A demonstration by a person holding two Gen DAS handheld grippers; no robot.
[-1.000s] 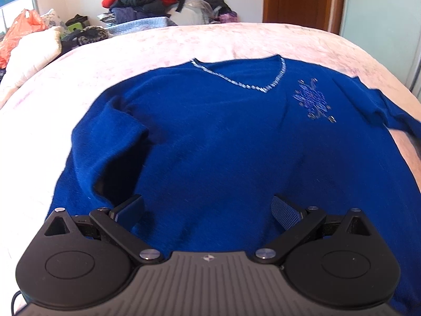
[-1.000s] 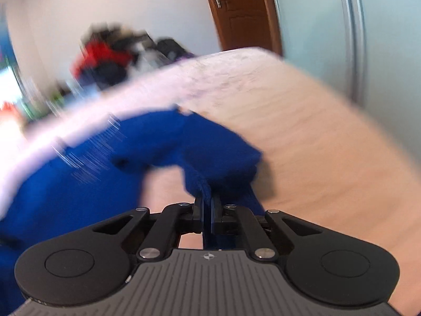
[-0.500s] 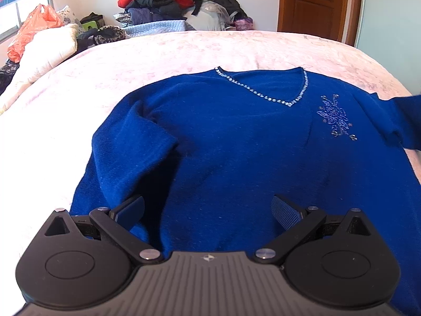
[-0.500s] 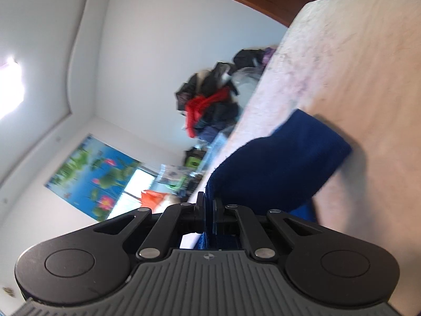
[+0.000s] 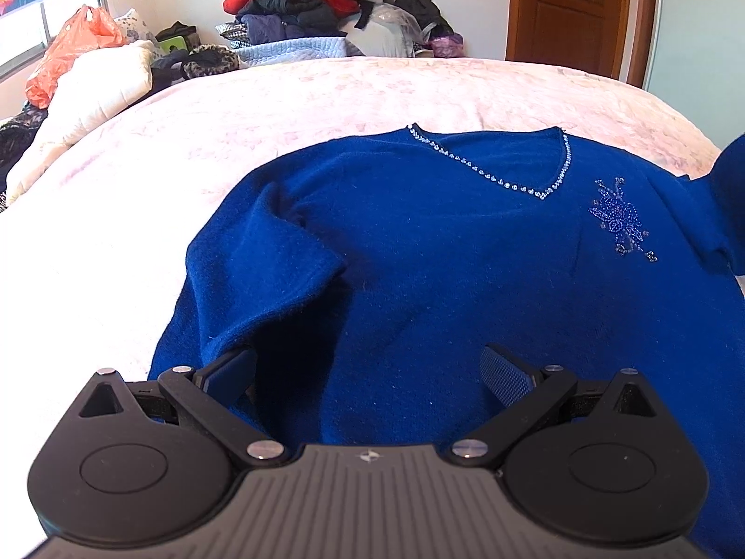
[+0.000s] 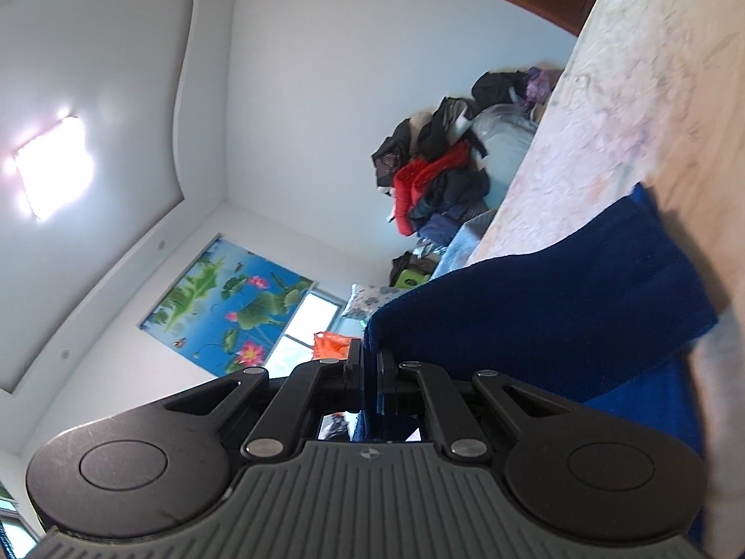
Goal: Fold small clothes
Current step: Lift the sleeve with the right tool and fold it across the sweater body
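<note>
Sweater (image 5: 442, 289) flat beneath spread left tongs (image 5: 368, 372), sleeve (image 6: 535, 316) pinched by right tongs (image 6: 370, 372)

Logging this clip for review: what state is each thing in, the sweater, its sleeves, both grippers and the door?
Sweater: spread front up on the bed, not yet folded.
Left sleeve: folded in over the body.
Right sleeve: lifted off the bed, pinched in the right gripper.
Left gripper: open, above the hem, holding nothing.
Right gripper: shut on the right sleeve.
Door: closed.
</note>
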